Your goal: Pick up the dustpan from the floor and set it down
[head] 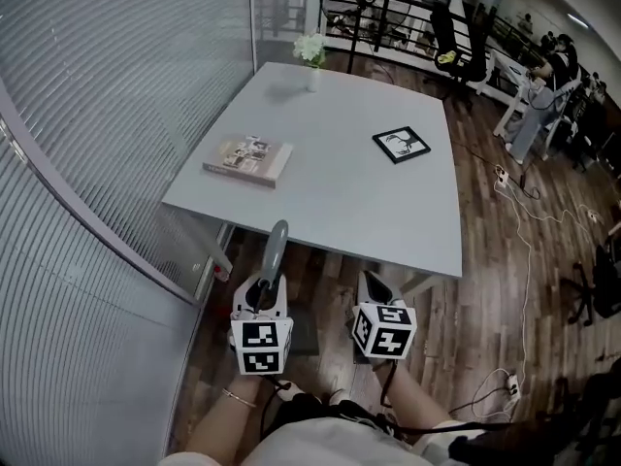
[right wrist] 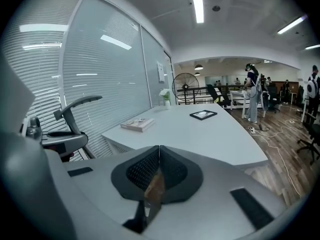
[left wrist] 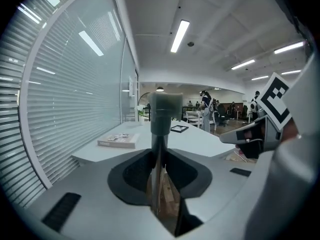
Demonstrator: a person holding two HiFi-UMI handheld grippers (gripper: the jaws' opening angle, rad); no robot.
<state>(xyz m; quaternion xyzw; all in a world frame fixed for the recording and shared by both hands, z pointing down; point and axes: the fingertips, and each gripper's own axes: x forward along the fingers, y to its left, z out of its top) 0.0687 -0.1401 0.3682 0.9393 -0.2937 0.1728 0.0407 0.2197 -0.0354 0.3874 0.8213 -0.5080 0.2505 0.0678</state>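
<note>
My left gripper (head: 264,297) is shut on the grey dustpan handle (head: 275,250), which sticks up past the jaws toward the table's near edge. In the left gripper view the handle (left wrist: 161,134) stands upright between the jaws, its capped end on top. A dark shape (head: 303,334) under and between the grippers may be the pan; I cannot tell for sure. The right gripper (head: 375,285) hangs beside the left one, jaws shut together with nothing in them (right wrist: 158,165). From the right gripper view the curved handle (right wrist: 75,104) shows at the far left.
A grey table (head: 408,221) stands right ahead with a book (head: 248,159), a black-framed picture (head: 401,144) and a vase of white flowers (head: 310,51). A glass wall with blinds (head: 107,115) runs on the left. Cables and a power strip (head: 512,386) lie on the wooden floor at right.
</note>
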